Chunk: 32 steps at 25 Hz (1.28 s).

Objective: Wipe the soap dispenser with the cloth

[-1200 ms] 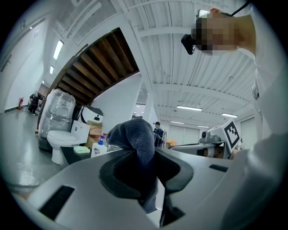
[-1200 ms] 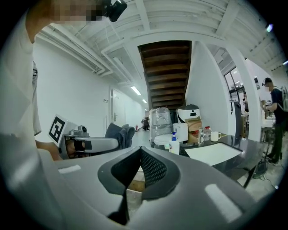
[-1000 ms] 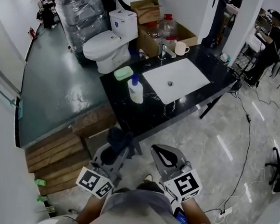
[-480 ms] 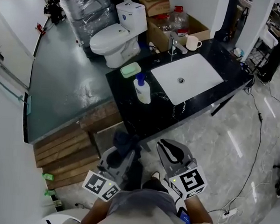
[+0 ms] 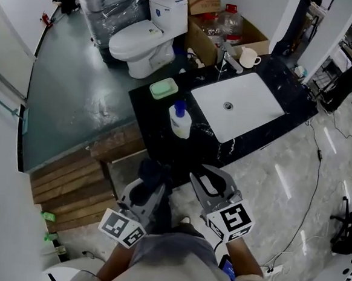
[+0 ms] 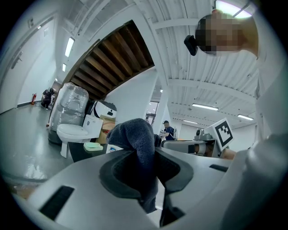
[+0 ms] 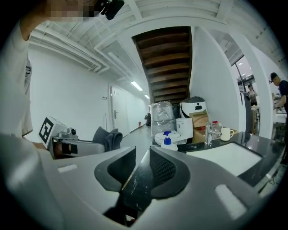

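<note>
The soap dispenser (image 5: 179, 120), a white bottle with a blue pump, stands upright on the black counter (image 5: 164, 139) left of the sink; it also shows far ahead in the right gripper view (image 7: 167, 140). My left gripper (image 5: 150, 178) is shut on a dark blue cloth (image 6: 135, 134), which bunches up above the jaws. It hangs just short of the counter's front edge. Beside it, my right gripper (image 5: 208, 183) points at the counter. Its jaws are opening, a narrow gap shows between them (image 7: 143, 157), and nothing is in it. Both grippers are apart from the dispenser.
A white sink basin (image 5: 236, 105) with a tap (image 5: 226, 59) and a mug (image 5: 249, 58) fills the counter's right part. A green soap dish (image 5: 163, 88) lies behind the dispenser. A toilet (image 5: 141, 40) and a cardboard box (image 5: 230, 32) stand beyond. Wooden steps (image 5: 69, 186) lie at the left.
Both grippers have moved forward, closer to the counter's front edge. The cloth stays gripped in the left one. The right jaws have parted a little.
</note>
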Each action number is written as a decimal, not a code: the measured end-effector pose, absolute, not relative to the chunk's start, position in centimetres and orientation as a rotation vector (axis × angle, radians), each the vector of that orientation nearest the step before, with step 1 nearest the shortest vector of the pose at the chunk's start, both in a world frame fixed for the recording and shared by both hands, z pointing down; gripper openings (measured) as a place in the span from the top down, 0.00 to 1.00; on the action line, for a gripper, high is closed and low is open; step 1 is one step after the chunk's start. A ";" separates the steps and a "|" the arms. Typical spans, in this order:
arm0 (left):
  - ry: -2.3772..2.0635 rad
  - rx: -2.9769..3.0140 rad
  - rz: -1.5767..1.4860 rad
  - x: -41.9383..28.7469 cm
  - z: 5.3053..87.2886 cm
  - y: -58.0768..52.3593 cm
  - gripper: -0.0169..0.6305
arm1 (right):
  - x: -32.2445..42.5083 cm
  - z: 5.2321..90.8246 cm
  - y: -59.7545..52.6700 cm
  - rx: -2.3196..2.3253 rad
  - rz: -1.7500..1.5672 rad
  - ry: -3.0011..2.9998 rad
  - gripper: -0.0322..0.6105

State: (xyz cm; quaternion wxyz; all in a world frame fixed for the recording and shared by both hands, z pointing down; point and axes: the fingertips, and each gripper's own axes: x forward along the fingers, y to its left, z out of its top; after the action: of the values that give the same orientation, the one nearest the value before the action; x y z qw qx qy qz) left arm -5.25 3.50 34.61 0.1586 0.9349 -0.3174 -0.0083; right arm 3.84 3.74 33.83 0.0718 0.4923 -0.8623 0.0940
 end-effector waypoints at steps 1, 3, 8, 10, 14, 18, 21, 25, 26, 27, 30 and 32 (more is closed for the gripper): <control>-0.903 2.668 -0.024 -5.3 34.7 2.7 0.84 | 3.8 33.9 2.8 1.476 0.285 -2.586 0.84; -0.897 2.658 -0.020 -5.4 35.1 1.1 0.84 | 3.7 34.3 0.9 1.473 0.297 -2.569 0.84; -0.901 2.648 -0.030 -5.7 34.9 -3.0 0.84 | 4.1 35.4 -3.4 1.479 0.339 -2.515 0.77; -0.893 2.644 -0.027 -5.9 34.9 -4.5 0.84 | 4.1 35.9 -5.1 1.480 0.355 -2.488 0.74; -0.858 2.625 -0.012 -6.4 35.6 -7.2 0.84 | 4.0 36.9 -8.7 1.499 0.389 -2.433 0.65; -0.811 2.611 -0.007 -7.0 36.0 -9.7 0.84 | 3.8 38.1 -11.9 1.504 0.425 -2.364 0.58; -0.759 2.611 -0.001 -7.4 36.4 -11.9 0.84 | 3.7 39.6 -13.9 1.498 0.428 -2.291 0.53; -0.667 2.622 0.013 -7.6 37.1 -14.4 0.84 | 3.4 41.9 -16.1 1.467 0.439 -2.202 0.49; -0.648 2.627 0.014 -7.6 37.1 -14.9 0.84 | 3.3 42.3 -16.4 1.459 0.441 -2.187 0.49; -0.632 2.631 0.014 -7.6 37.2 -15.3 0.84 | 3.3 42.6 -16.7 1.452 0.443 -2.176 0.49; -0.604 2.635 0.021 -7.3 37.3 -16.2 0.84 | 3.2 43.1 -17.0 1.422 0.444 -2.161 0.49; -0.592 2.636 0.026 -6.8 37.5 -16.6 0.84 | 3.1 43.4 -17.3 1.391 0.460 -2.167 0.49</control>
State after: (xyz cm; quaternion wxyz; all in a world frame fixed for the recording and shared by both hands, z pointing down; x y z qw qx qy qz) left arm -6.83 -16.64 37.48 0.2181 0.9521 -0.2140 0.0093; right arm 3.13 -17.30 43.36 0.2599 0.5136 -0.7999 0.1698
